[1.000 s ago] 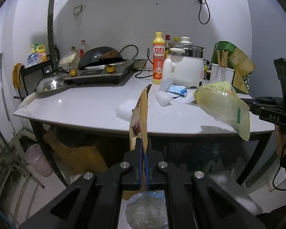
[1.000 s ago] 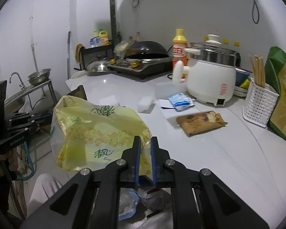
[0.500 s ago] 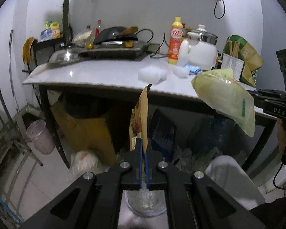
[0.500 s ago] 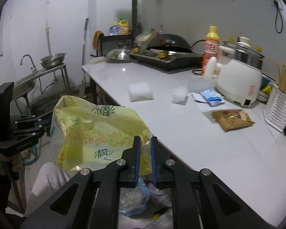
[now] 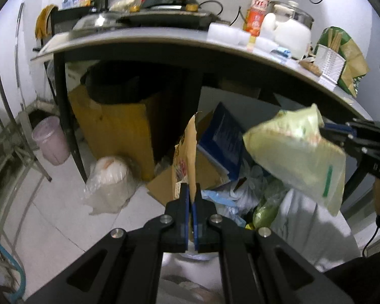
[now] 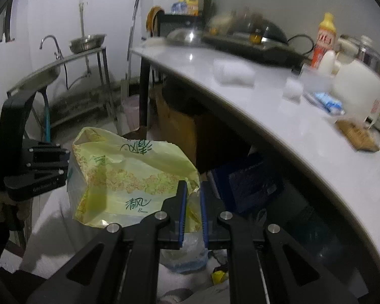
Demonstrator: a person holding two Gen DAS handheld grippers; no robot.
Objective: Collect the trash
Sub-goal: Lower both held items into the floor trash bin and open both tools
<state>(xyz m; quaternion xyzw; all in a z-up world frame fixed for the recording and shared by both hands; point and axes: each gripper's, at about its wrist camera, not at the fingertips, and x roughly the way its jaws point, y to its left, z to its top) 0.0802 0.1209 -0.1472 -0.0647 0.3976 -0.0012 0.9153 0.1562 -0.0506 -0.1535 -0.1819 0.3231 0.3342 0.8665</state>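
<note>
My left gripper (image 5: 191, 190) is shut on the lower edge of a torn brown snack wrapper (image 5: 186, 152), which stands upright from the jaws. My right gripper (image 6: 191, 190) is shut on a corner of a crumpled yellow-green tissue bag (image 6: 129, 172). In the left wrist view that same bag (image 5: 299, 157) hangs at the right from the right gripper (image 5: 342, 131). Both grippers are below the counter edge (image 5: 164, 43), above a heap of plastic bags and wrappers (image 5: 240, 197) inside a white sack (image 5: 299, 215). The left gripper (image 6: 65, 163) shows at the left, its tips behind the bag.
Under the counter stand a cardboard box (image 5: 119, 129), a blue box (image 5: 223, 139), a bagged white bundle (image 5: 109, 179) and a pink bucket (image 5: 50, 141). On the counter lie a brown packet (image 6: 357, 136), a blue packet (image 6: 326, 101) and white sponges (image 6: 234, 72). A sink stand (image 6: 38, 76) is at left.
Both grippers have sunk from above the countertop to below its edge, over the trash heap. Each still holds its item: the brown wrapper and the yellow-green bag.
</note>
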